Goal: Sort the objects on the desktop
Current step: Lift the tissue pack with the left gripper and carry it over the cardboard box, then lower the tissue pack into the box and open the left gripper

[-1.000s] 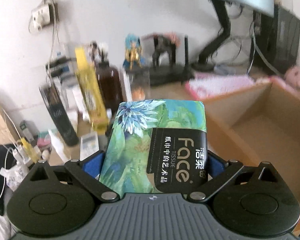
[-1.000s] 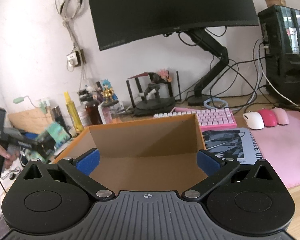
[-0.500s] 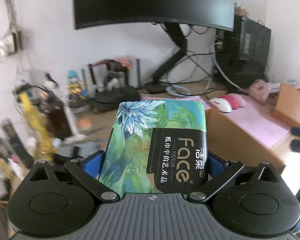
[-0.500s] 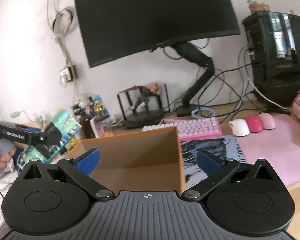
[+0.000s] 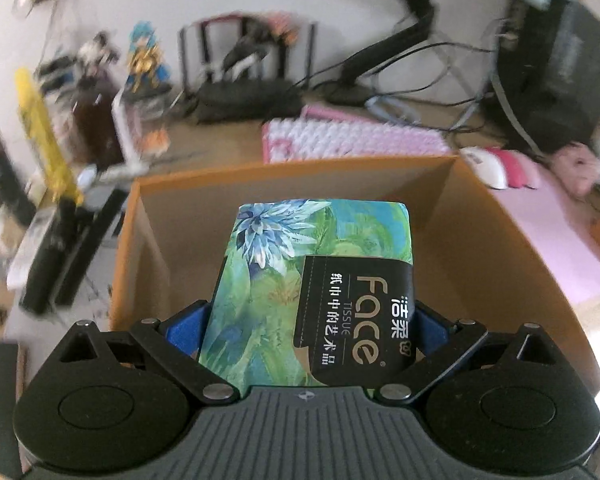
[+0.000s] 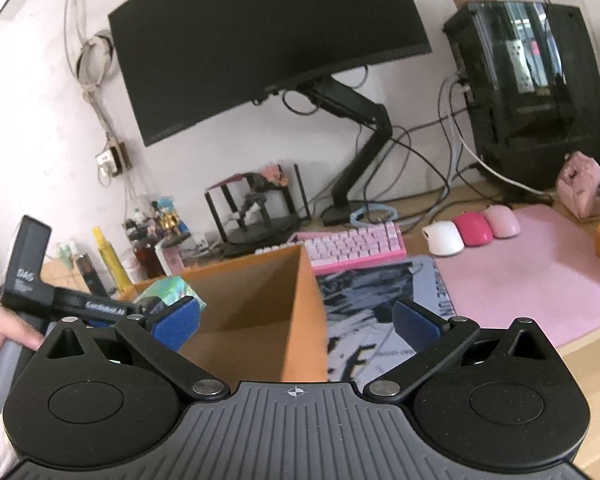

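My left gripper [image 5: 308, 320] is shut on a green and blue flowered tissue pack [image 5: 316, 280] marked "Face". It holds the pack over the open orange cardboard box [image 5: 292, 166], pointing down into it. In the right wrist view the same tissue pack [image 6: 170, 290] shows at the box's left rim [image 6: 236, 268], held by the left gripper [image 6: 152, 308]. My right gripper [image 6: 296, 320] is open and empty, above the box's near right wall.
A pink keyboard [image 6: 352, 244], three mice [image 6: 472, 230] and a pink mat [image 6: 540, 272] lie right of the box. Figures [image 5: 144, 60], bottles [image 5: 96, 128] and a yellow tube [image 5: 44, 132] stand at the back left. A monitor [image 6: 268, 48] hangs above on an arm; a PC case [image 6: 528, 92] stands at the right.
My left gripper has swung with the tissue pack from the bottles at the left to over the open box. My right gripper has drifted right and tilted.
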`<action>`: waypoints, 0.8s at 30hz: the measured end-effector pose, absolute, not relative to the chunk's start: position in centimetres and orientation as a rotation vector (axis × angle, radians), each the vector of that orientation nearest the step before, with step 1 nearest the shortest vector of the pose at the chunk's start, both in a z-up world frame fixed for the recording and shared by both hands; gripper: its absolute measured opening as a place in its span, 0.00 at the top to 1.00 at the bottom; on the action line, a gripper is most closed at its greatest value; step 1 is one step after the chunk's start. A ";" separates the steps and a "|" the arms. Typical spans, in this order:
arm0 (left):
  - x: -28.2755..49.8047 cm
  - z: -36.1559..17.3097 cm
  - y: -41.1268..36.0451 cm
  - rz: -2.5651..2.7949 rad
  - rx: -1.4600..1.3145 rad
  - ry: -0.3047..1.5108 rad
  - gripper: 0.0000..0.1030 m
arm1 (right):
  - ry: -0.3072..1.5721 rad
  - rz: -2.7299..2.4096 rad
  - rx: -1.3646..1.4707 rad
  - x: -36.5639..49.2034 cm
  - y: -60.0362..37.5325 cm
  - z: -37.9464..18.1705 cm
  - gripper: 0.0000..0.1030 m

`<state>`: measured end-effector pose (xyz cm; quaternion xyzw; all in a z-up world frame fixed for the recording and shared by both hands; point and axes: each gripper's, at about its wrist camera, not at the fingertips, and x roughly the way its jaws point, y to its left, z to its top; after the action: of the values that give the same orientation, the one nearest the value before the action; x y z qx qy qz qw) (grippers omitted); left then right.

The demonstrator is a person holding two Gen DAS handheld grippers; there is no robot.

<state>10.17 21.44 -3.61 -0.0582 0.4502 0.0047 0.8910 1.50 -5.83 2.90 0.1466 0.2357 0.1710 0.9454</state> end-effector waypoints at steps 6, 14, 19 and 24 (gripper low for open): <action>12.1 -5.6 22.0 0.096 -0.151 1.059 0.02 | 0.492 0.349 0.313 1.9 -7.3 2.1 0.00; 14.1 -8.4 22.0 0.163 -0.133 1.217 0.02 | 0.497 0.344 0.332 2.1 -9.0 1.2 0.00; 14.1 -8.8 21.8 0.206 -0.127 1.239 0.02 | 0.502 0.341 0.344 2.2 -10.1 0.6 0.00; 13.8 -8.5 22.0 0.219 -0.143 1.251 0.02 | 0.500 0.346 0.354 2.0 -11.0 1.1 0.00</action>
<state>13.81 21.97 -8.50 -0.0666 0.5837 0.1022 0.8027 1.96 -10.97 1.15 0.1736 0.2451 0.1692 0.9387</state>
